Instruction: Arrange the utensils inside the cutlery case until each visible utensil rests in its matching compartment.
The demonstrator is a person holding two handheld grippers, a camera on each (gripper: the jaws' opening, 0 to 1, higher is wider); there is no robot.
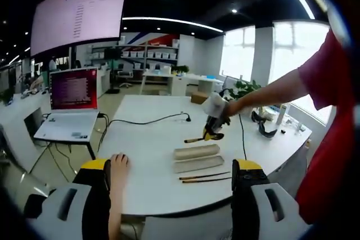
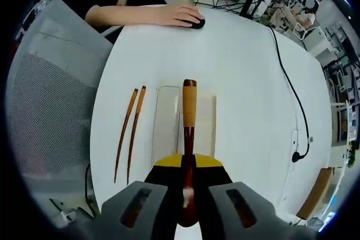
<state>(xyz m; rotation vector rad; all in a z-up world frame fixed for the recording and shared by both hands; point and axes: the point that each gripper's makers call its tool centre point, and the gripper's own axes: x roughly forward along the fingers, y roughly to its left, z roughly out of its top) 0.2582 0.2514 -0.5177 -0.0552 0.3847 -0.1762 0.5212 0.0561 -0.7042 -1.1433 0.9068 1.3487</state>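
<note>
While clamped, right tongs (image 2: 188, 195) grip spoon (image 2: 189, 117).

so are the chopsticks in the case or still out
Out. The chopsticks lie on the bare table beside the case, not in it. The right gripper holds a wooden utensil above the case.

No text, label, brand, number or sign can be read in either view. Lines of writing are shown on the large overhead screen (image 1: 79, 12) in the left gripper view, but they are too small and blurred to be made out. Faint rows of text are also carried on the red laptop display (image 1: 73, 88), and none of it can be deciphered. No markings are seen on the case (image 2: 185, 122) or the chopsticks (image 2: 130, 130).
</note>
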